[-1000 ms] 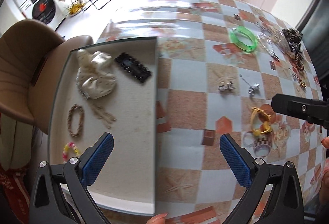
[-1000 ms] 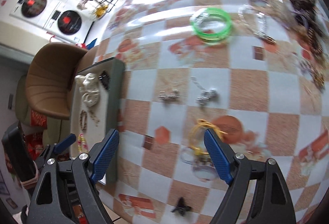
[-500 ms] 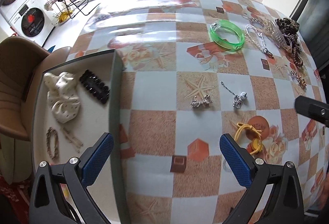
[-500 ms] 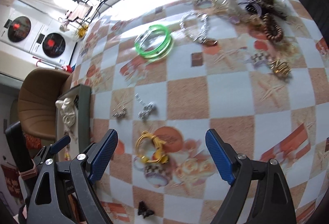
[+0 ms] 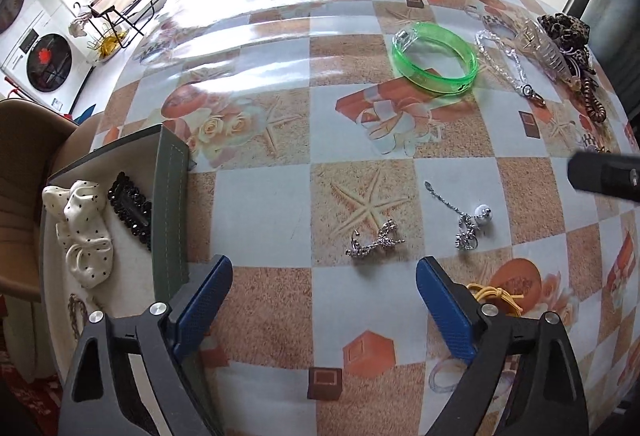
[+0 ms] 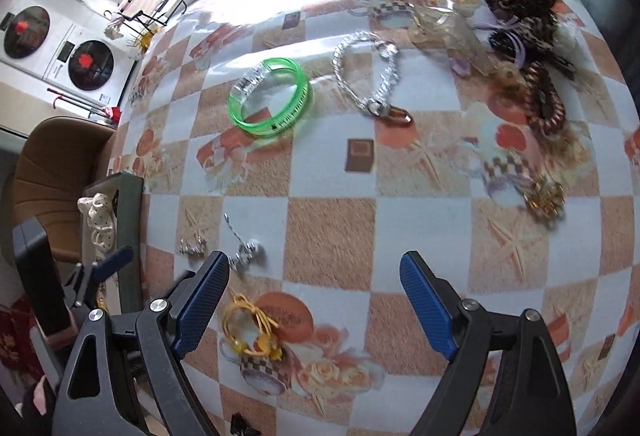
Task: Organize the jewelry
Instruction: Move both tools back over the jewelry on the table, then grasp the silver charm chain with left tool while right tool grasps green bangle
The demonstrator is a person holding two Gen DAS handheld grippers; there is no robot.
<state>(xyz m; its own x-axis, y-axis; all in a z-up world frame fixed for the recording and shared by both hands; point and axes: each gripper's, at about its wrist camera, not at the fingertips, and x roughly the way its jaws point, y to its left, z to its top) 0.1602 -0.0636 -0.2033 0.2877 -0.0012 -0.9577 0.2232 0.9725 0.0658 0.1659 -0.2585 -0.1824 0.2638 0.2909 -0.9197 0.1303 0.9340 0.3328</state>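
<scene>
My left gripper point(image 5: 324, 296) is open and empty, low over the table just short of a silver earring point(image 5: 374, 242). A silver chain with a ball point(image 5: 466, 222) lies to its right, and a yellow cord band point(image 5: 498, 296) sits by the right finger. The green tray point(image 5: 170, 212) at left holds a white dotted scrunchie point(image 5: 82, 232) and a black hair clip point(image 5: 130, 208). My right gripper point(image 6: 314, 306) is open and empty above bare tablecloth. The yellow cord band point(image 6: 250, 328) lies by its left finger. A green bangle point(image 6: 270, 100) and a clear chain bracelet point(image 6: 370, 76) lie further off.
A heap of leopard scrunchie point(image 6: 520, 0), brown coil tie point(image 6: 546, 104) and clear claw clip point(image 5: 546, 46) sits at the far right. A gold brooch point(image 6: 546, 198) lies right of centre. A small black clip point(image 6: 240, 426) is near the front edge. A brown chair point(image 6: 52, 160) stands left of the table.
Both grippers have moved forward and to the right, away from the tray. The left one has come in close before the silver earring. The right one has turned toward the pile at the right.
</scene>
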